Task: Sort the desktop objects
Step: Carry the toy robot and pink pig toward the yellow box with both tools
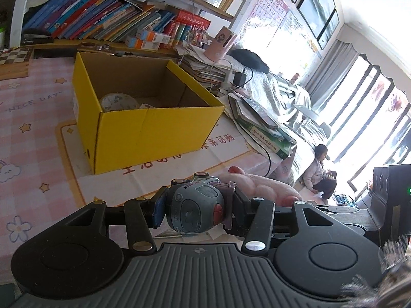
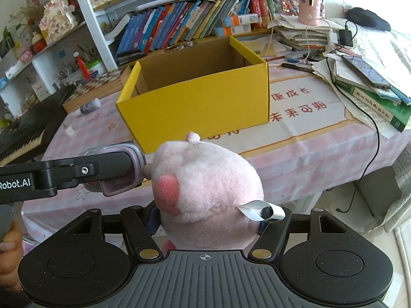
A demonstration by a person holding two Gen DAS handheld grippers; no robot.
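My left gripper [image 1: 196, 211] is shut on a grey toy truck [image 1: 195, 210] with red lights, held near the table's front edge. In the right wrist view that same left gripper [image 2: 120, 172] comes in from the left with the purple-grey toy truck [image 2: 115, 172] in it. My right gripper [image 2: 208, 218] is shut on a pink plush toy [image 2: 205, 182], which hides its fingertips. The plush [image 1: 259, 186] also shows just right of the truck. An open yellow cardboard box [image 1: 143, 128] [image 2: 200, 102] stands on the table beyond both grippers, with a round pale item [image 1: 117, 101] lying inside.
The pink checked tablecloth [image 1: 33, 133] [image 2: 308, 148] covers the table. Stacked books and papers [image 2: 370, 89] with a phone and a black cable lie at the right. Bookshelves [image 2: 179, 20] stand behind. A chessboard [image 2: 95, 89] and small bottles lie left. A person [image 1: 319, 172] sits on the floor.
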